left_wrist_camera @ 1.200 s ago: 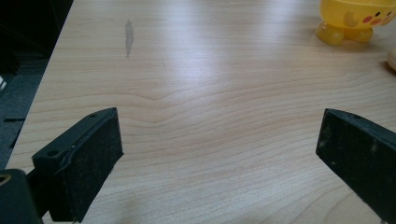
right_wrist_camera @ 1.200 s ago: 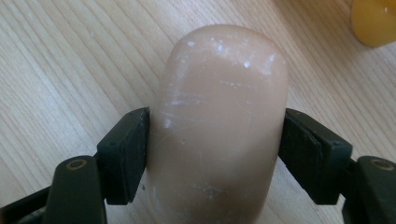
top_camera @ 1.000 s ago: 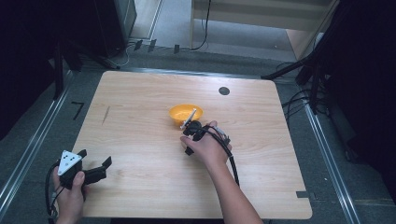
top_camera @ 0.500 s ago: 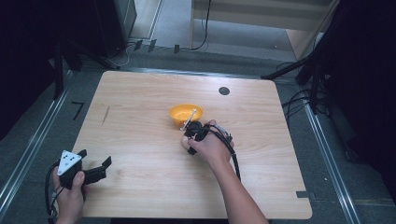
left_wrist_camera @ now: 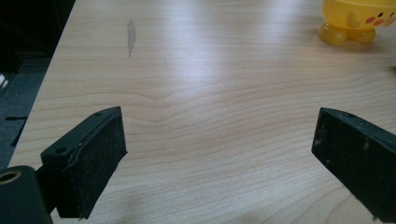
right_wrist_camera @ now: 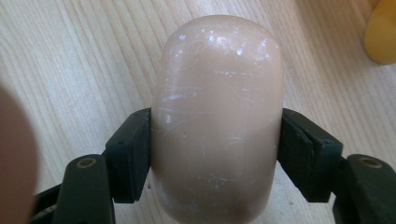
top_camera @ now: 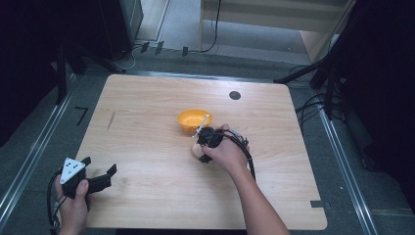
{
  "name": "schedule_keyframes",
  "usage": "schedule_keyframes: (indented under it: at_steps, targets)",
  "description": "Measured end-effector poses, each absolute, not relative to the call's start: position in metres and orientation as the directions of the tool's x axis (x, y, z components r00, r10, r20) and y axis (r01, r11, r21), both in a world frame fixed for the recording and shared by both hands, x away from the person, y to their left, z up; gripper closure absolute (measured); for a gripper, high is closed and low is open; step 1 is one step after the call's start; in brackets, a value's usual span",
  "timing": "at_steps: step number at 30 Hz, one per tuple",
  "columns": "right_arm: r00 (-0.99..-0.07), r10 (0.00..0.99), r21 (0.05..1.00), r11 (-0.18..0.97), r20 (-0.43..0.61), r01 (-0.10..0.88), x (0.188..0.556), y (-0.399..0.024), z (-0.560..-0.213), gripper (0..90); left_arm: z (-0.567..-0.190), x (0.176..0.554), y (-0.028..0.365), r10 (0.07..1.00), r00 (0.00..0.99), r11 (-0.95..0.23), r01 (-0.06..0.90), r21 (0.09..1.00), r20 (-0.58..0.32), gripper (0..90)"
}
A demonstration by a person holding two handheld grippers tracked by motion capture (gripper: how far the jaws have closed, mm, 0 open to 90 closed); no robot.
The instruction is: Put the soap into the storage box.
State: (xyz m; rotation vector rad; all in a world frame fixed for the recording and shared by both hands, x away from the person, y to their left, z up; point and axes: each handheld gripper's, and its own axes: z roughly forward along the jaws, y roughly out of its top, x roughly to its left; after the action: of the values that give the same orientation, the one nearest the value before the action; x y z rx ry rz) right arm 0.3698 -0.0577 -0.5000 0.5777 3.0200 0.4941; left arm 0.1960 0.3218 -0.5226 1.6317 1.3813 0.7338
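Black pads [right_wrist_camera: 133,156] of the right gripper [right_wrist_camera: 215,154] press on both flanks of a pale, beige-pink rounded block [right_wrist_camera: 217,121], smooth and faintly scratched, something like a bar of soap, though what it is made of I cannot tell; the jaws have just been closing on it and now clamp it between them, the block bulging out above and below the pads; beneath it lies the light wooden table [right_wrist_camera: 70,60], and whether the block rests on the wood or is raised a little off it the right gripper view does not settle; at the upper right corner of that view sits a slice of the orange-yellow bowl [right_wrist_camera: 383,32], near the block but apart from it. In the high view the right gripper [top_camera: 200,149] sits under the person's right hand [top_camera: 222,149] near the middle of the table [top_camera: 147,112], the block [top_camera: 196,151] a small pale patch at its tip, just in front of the bowl [top_camera: 194,119]; a black cable loops back along the forearm.

The left gripper [left_wrist_camera: 219,154] stands with its jaws wide apart and nothing between them but bare wood grain; ahead of it, well off, the bowl [left_wrist_camera: 357,21] shows a yellow footed base with a painted face. From above, the left gripper [top_camera: 98,180] lies at the table's near left corner in the left hand [top_camera: 73,205], a grey three-cornered plate on top, well apart from the bowl and the block.
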Motion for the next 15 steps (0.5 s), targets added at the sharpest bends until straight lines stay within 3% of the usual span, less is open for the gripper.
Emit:
schedule_keyframes:
  at_steps: [15]
  targets:
    - [-0.964,0.265,0.325,0.912,-0.005,0.249,0.385,-0.061,-0.477,32.8,-0.523,0.196,0.322,0.972,0.219,-0.024,0.47,0.883,-0.09,3.5]
